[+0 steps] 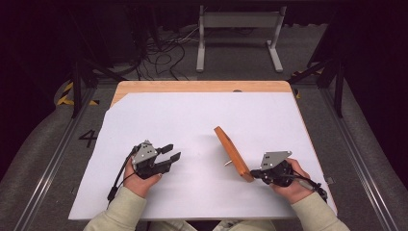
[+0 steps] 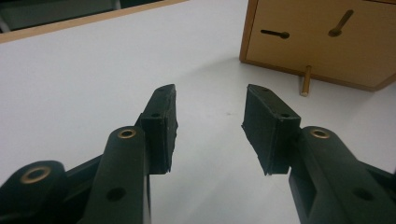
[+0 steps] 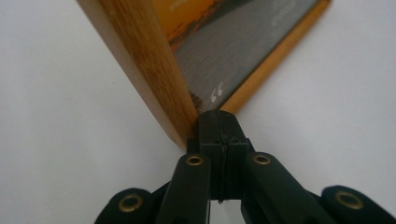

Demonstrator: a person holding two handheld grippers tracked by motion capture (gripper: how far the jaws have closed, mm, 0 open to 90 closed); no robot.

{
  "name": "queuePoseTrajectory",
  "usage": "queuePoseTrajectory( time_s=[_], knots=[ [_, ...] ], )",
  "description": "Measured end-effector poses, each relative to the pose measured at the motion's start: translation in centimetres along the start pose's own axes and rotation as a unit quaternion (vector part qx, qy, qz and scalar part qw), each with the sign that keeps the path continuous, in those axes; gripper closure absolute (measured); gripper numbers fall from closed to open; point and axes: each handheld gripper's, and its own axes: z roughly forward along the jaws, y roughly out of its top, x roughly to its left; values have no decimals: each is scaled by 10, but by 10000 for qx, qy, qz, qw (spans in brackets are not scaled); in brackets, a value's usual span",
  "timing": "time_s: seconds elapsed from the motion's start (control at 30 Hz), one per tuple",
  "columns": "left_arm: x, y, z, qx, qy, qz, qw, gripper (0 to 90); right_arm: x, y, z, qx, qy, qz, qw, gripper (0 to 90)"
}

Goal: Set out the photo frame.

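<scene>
Wooden picture frame (image 1: pixel 234 153) upright on edge

The picture frame (image 1: pixel 234 153) is honey-brown wood around an orange-and-grey print, on a white sheet (image 1: pixel 192 125) covering the tan bench (image 1: pixel 202 86).

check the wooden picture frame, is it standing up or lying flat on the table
Standing up. The wooden picture frame sits on edge, propped by its rear peg, with the right gripper shut against its near corner.
</scene>
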Motion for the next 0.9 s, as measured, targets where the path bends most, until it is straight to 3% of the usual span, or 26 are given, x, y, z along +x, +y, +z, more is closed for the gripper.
queuePoseTrajectory(
  time_s=[0.43,0.9],
  knots=[
    [0,0,0,-1,21,18,10000,544,28,17,10,32,567,-313,9979,900],
    [0,0,0,16,19,-12,10000,540,45,34,27,-82,800,-497,9955,900]
  ],
)
